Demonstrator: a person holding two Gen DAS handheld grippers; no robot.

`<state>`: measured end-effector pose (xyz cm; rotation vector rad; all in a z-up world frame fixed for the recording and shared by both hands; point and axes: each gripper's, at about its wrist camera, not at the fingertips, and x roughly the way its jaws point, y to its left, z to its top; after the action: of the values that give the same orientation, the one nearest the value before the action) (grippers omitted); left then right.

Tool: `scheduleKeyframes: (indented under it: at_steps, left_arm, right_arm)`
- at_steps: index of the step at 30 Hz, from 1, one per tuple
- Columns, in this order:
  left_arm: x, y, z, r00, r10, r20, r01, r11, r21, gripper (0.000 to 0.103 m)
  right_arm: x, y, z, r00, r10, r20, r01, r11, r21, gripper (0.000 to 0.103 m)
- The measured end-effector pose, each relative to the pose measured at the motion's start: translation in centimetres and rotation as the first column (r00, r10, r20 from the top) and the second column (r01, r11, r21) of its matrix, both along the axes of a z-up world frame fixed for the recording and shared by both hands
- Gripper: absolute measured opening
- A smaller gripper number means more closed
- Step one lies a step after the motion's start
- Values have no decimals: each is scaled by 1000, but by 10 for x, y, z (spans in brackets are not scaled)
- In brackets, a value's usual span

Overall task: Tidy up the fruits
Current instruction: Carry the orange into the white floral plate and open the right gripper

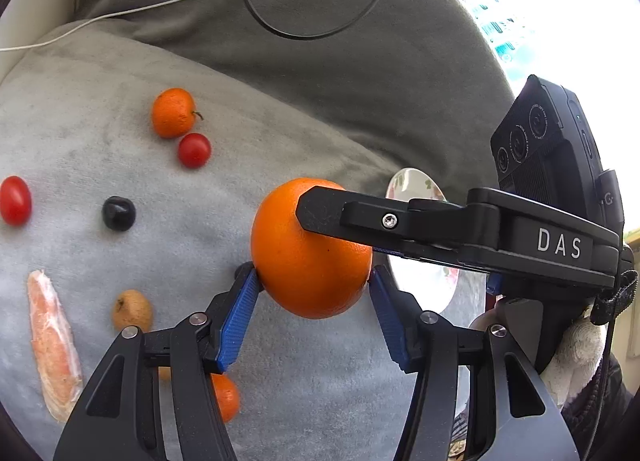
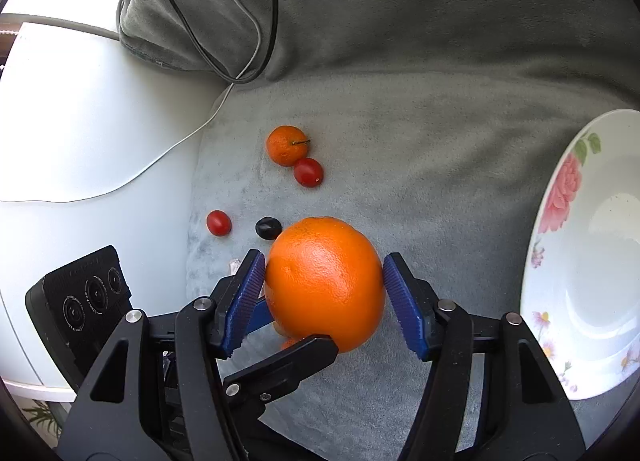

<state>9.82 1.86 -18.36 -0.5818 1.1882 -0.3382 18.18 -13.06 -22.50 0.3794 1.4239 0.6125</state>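
A large orange (image 1: 312, 249) (image 2: 326, 285) is held between both grippers above a grey cushion. My left gripper (image 1: 314, 285) has its blue pads touching the orange's two sides. My right gripper (image 2: 324, 289) also has its pads on the orange's sides; one of its black fingers (image 1: 332, 213) crosses the orange in the left wrist view. A floral white plate (image 2: 580, 261) lies to the right, and its rim (image 1: 412, 185) shows behind the right gripper.
On the cushion (image 1: 120, 165) lie a mandarin (image 1: 173, 113), two cherry tomatoes (image 1: 194, 150) (image 1: 15, 201), a dark grape (image 1: 118, 213), a small brown fruit (image 1: 132, 309), a wrapped carrot (image 1: 54, 345) and another mandarin (image 1: 226, 397). Cables (image 2: 240, 41) trail over the back cushion.
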Motion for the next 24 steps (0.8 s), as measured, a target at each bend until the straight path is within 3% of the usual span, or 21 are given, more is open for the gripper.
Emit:
scheduleKeyframes:
  at_steps: [24]
  left_arm:
    - [25,-118,4,977,-212,14,212,977,-13,56]
  right_arm:
    - [-12,-124,9,975,-221,4,221,975,2,65]
